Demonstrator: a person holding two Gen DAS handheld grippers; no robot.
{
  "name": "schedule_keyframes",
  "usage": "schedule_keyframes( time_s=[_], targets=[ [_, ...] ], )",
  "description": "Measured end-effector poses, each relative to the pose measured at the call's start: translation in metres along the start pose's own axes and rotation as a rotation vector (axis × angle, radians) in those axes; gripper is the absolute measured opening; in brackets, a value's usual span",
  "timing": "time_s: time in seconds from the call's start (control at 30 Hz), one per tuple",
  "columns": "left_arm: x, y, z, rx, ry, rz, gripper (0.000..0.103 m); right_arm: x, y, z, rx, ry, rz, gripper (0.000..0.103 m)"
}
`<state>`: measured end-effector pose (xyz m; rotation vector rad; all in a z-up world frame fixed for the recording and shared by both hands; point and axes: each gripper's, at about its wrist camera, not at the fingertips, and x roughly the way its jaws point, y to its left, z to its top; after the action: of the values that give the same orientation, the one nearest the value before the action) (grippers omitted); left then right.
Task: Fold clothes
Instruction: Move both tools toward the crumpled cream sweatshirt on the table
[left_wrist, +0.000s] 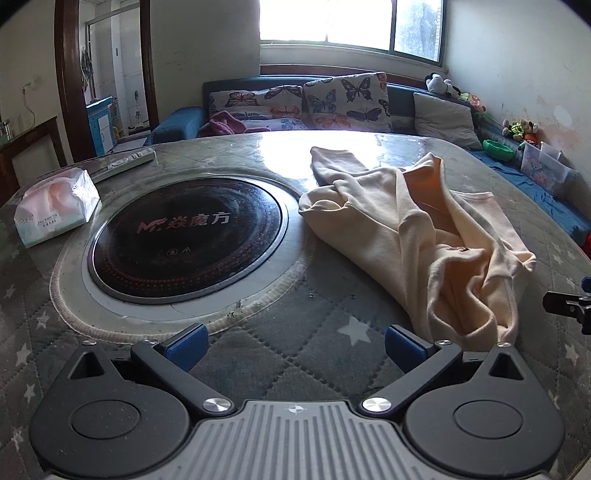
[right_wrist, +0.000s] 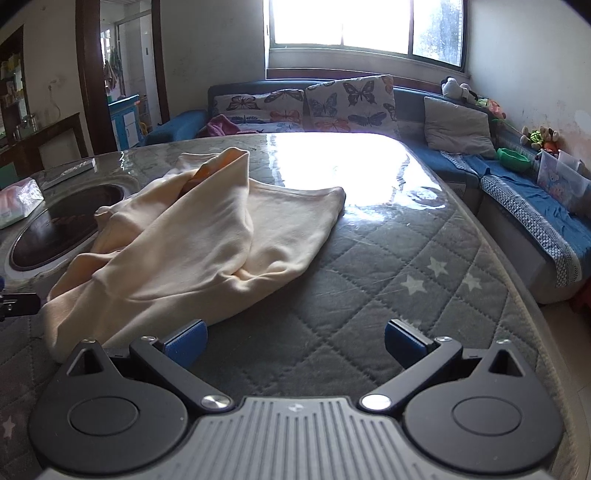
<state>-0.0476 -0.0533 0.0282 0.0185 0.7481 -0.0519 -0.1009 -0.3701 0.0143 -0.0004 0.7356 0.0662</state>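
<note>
Both grippers hover low over the quilted table (right_wrist: 388, 258), jaws spread wide and holding nothing. The left gripper (left_wrist: 295, 347) and right gripper (right_wrist: 295, 341) flank a crumpled cream garment (left_wrist: 424, 236) lying beside the round black cooktop (left_wrist: 184, 236).

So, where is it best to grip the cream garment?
Probably the near hem corner of the cream garment, coming low from the table's near edge: there the cloth lies as a thin loose edge, just ahead of the open right gripper.
</note>
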Motion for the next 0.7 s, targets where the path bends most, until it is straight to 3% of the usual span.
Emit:
schedule_keyframes(
  time_s=[0.7],
  targets=[
    [-0.013,-0.014,-0.005,0.033,0.039,0.014,0.103,-0.020,0.024,-0.013,-0.022,0.001,0.040,0.103]
  ],
)
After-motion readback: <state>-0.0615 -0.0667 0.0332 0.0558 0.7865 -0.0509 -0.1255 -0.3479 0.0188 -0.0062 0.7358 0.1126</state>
